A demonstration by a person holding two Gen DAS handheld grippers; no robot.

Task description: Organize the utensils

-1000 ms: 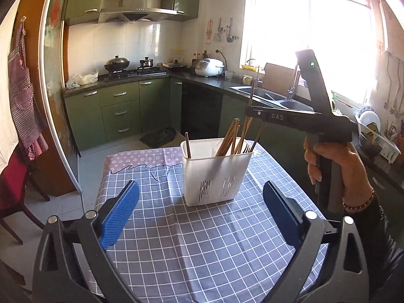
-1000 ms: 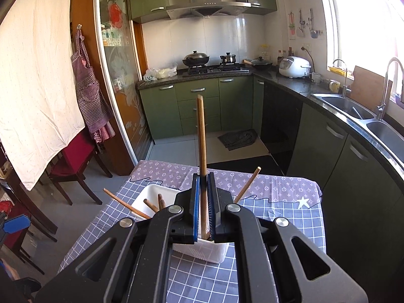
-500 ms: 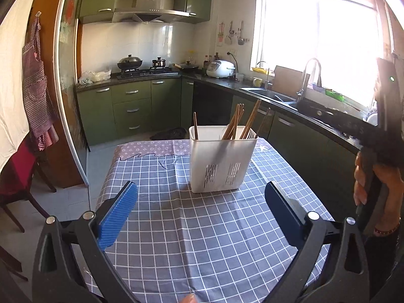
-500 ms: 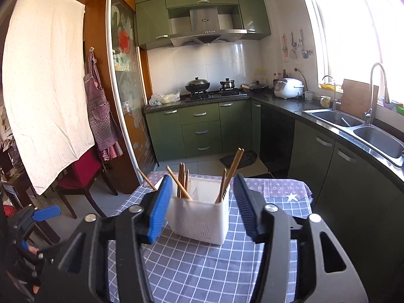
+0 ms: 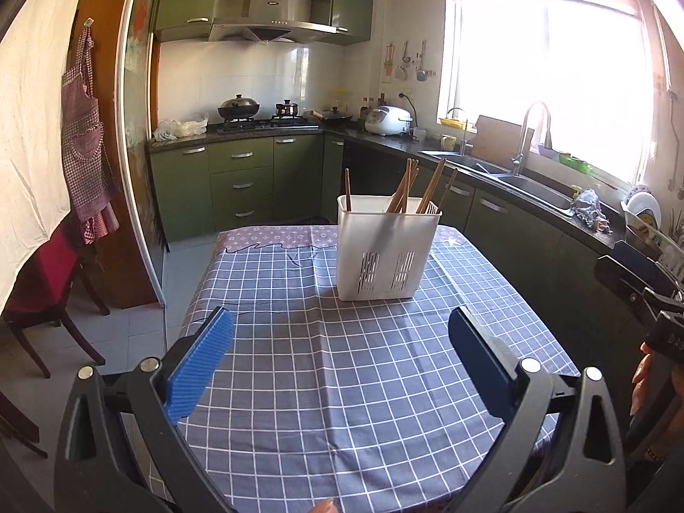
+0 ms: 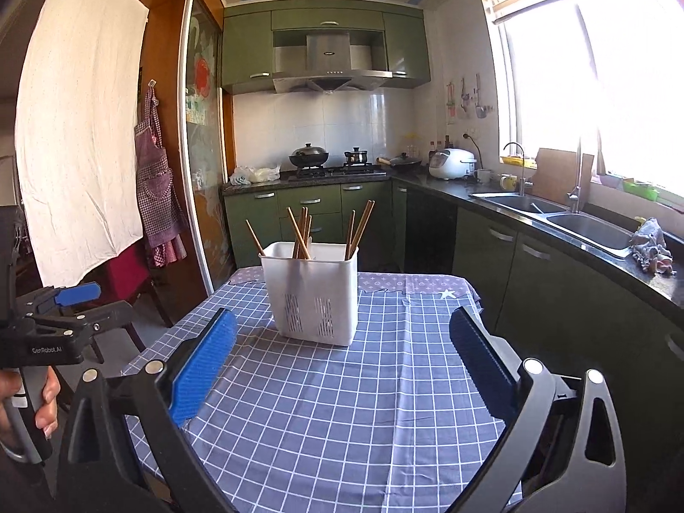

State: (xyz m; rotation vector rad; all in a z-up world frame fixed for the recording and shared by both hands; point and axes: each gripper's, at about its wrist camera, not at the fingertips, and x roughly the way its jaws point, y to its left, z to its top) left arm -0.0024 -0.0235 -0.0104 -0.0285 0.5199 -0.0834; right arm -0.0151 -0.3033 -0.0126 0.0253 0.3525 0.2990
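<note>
My right gripper (image 6: 342, 363) has let the chopstick drop into the holder (image 6: 314, 295) and pulled back, jaws spread wide now; my left gripper (image 5: 342, 359) has backed away too, and the holder sits farther off in both views

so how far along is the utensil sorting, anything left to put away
Looks essentially done. The wooden chopsticks all stand in the white holder on the checked tablecloth, and no loose utensils show on the cloth. Nothing is in hand: the left gripper and right gripper are both open and empty, short of the holder. Nothing visible remains to put away.
</note>
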